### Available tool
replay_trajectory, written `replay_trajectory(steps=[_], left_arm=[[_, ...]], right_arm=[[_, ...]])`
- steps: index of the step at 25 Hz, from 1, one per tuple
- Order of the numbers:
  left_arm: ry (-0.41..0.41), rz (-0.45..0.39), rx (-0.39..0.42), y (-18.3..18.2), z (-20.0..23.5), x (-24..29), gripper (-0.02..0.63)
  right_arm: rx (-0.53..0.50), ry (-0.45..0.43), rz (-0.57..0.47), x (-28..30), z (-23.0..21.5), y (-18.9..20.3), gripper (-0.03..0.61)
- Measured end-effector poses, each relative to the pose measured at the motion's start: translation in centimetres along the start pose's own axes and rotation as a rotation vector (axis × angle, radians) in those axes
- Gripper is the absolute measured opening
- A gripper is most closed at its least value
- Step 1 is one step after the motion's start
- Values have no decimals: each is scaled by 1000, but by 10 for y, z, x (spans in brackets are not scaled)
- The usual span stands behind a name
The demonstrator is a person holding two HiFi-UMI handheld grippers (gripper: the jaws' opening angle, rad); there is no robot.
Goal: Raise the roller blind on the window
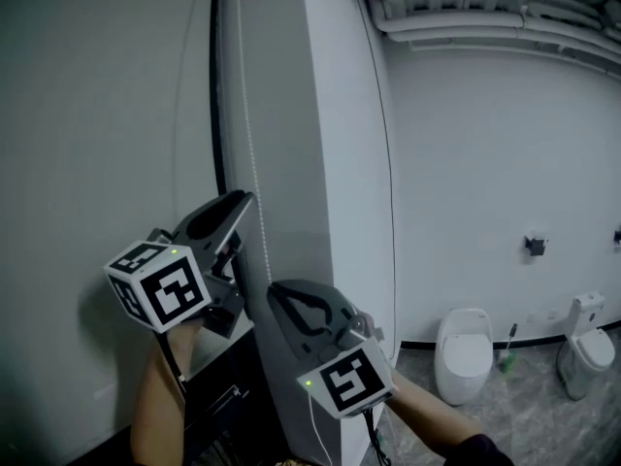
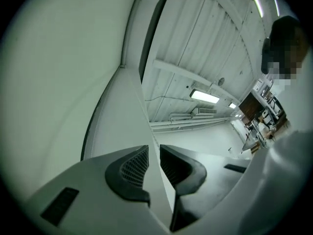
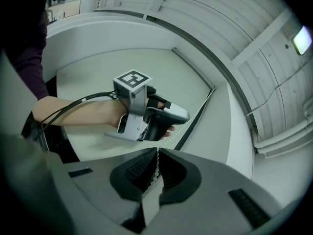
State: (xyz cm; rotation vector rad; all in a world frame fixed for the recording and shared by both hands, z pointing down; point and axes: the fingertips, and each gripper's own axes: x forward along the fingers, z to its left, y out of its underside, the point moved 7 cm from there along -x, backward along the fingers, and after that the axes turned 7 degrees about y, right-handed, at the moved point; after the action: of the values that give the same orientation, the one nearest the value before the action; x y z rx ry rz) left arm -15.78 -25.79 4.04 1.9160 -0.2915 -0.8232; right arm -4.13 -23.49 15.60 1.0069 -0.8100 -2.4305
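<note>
A thin white bead chain hangs beside the dark window frame, with the pale grey blind to its left. My right gripper sits low on the chain. In the right gripper view its jaws are shut on the bead chain. My left gripper is higher on the same chain, just above the right one. Its jaws stand a narrow gap apart, and I cannot make out the chain inside the gap. The right gripper view shows the left gripper with the chain running up to its tip.
A white pillar rises just right of the chain. Below the grippers is a dark sill or cabinet. Far right on the floor stand a white urinal and a toilet. Pipes run along the ceiling.
</note>
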Motion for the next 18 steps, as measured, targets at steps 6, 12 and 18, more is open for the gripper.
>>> replay_trajectory(steps=[6, 12, 18], left_arm=[[29, -9, -80, -5, -8, 7, 29], [-50, 5, -45, 20, -9, -11, 29], [-13, 23, -68, -19, 13, 21, 18]], right_arm=[[-24, -53, 61, -28, 36, 41, 17], [19, -111, 99, -87, 89, 82, 18], [107, -95, 95, -59, 58, 57, 18]])
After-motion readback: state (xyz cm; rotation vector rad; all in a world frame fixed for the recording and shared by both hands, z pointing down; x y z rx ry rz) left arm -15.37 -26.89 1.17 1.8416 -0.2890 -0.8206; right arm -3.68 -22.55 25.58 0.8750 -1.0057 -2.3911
